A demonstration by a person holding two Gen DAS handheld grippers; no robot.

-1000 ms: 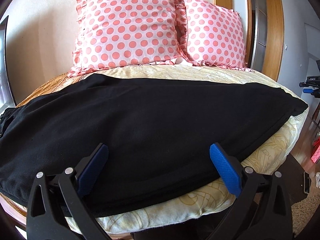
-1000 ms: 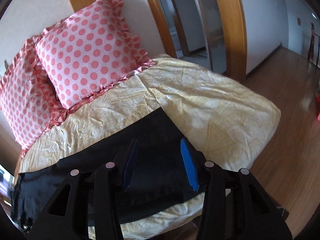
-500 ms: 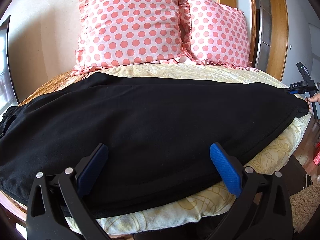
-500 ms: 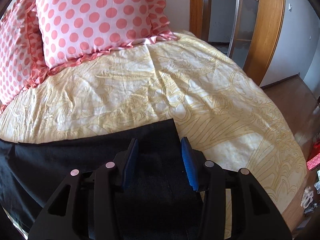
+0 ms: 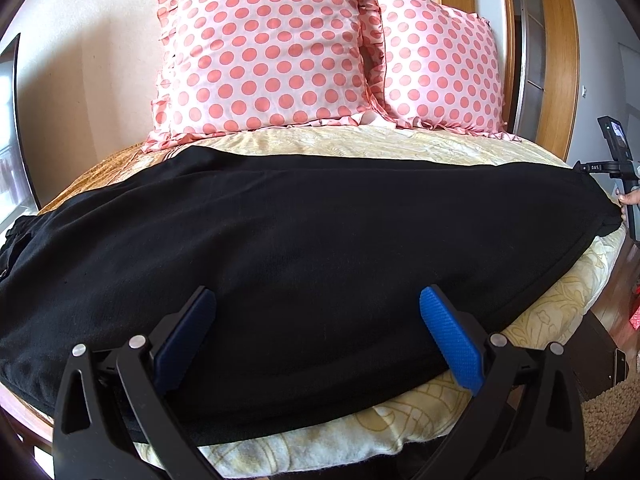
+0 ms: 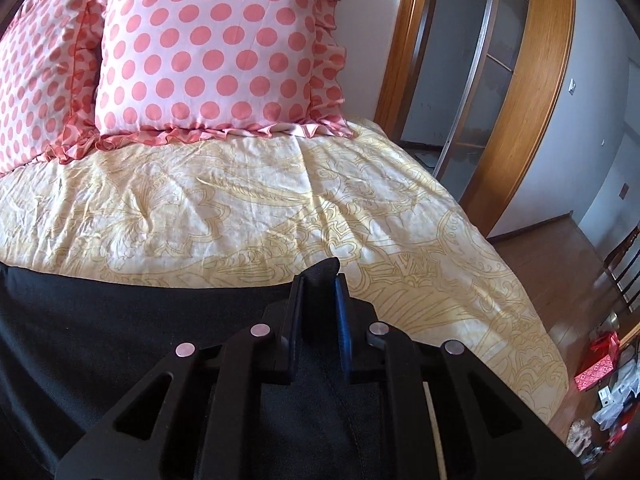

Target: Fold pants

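One pair of black pants (image 5: 304, 248) lies spread lengthwise across the near part of a bed (image 5: 400, 142), on a pale yellow bedspread (image 6: 248, 208) printed with a floral line pattern. The waist end trails off toward the left edge of the left wrist view, and the leg end reaches the bed's right side.

The left tongs (image 5: 320, 340) hover low over the near edge of the pants, their two blue pads (image 5: 450, 344) standing wide apart with nothing pinched between them; black cloth shows below the gap.

The right tongs (image 6: 318, 320) have just been closing, and their two pads now stand close together, clamped on a raised peak of the pants' leg end at the corner of the cloth. In the left wrist view the same tool appears at the far right, with part of a hand (image 5: 629, 200) gripping its handle at the tip of the pants.

Two pink pillows (image 5: 264, 52) with coral polka dots and ruffled edges lean side by side against the wall at the head of the bed. A wooden door frame (image 6: 532, 92) stands to the right, over wood flooring (image 6: 560, 252).
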